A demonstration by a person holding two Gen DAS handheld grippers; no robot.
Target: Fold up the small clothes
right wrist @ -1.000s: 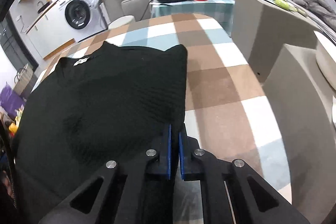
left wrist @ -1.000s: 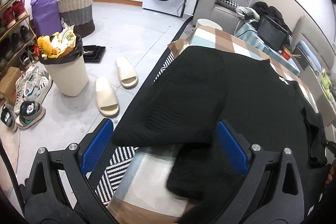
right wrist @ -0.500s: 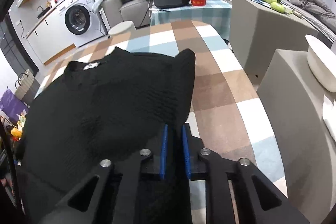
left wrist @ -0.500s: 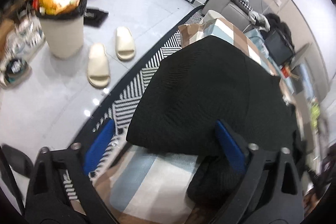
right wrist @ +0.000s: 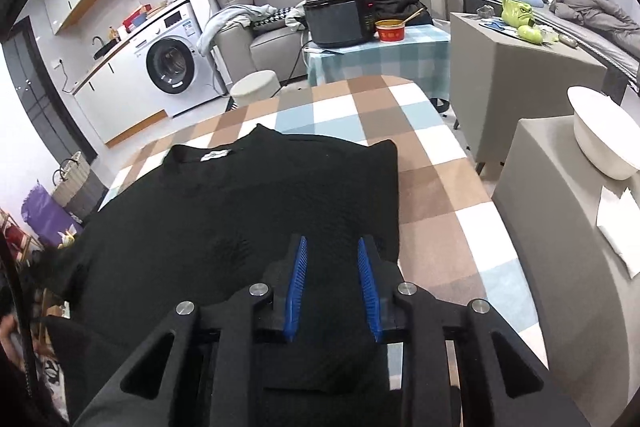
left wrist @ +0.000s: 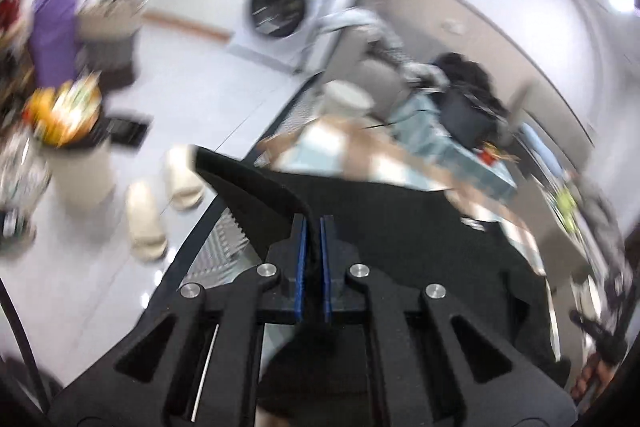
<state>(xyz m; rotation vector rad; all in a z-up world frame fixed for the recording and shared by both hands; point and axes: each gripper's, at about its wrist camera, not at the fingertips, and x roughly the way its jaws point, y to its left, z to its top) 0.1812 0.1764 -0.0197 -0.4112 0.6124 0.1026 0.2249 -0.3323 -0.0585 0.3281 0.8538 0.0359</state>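
Observation:
A black knit sweater (right wrist: 248, 211) lies spread on the checked table (right wrist: 432, 187), collar with a white label at the far side. My right gripper (right wrist: 331, 259) is open just above the sweater's near right edge and holds nothing. In the blurred left wrist view my left gripper (left wrist: 313, 227) is shut on a fold of the black sweater (left wrist: 256, 187), which rises in a ridge to the left of the fingers. The rest of the sweater (left wrist: 400, 219) lies flat beyond.
A grey cabinet (right wrist: 560, 227) with a white bowl (right wrist: 604, 143) stands right of the table. A small table with a black cooker (right wrist: 340, 19) stands behind. On the floor at left are slippers (left wrist: 148, 215), a full bin (left wrist: 76, 147) and a washing machine (left wrist: 280, 11).
My left gripper closed on the sweater's left edge and lifted it, swinging fast. My right gripper opened, let go of the sweater's right edge and drew back a little.

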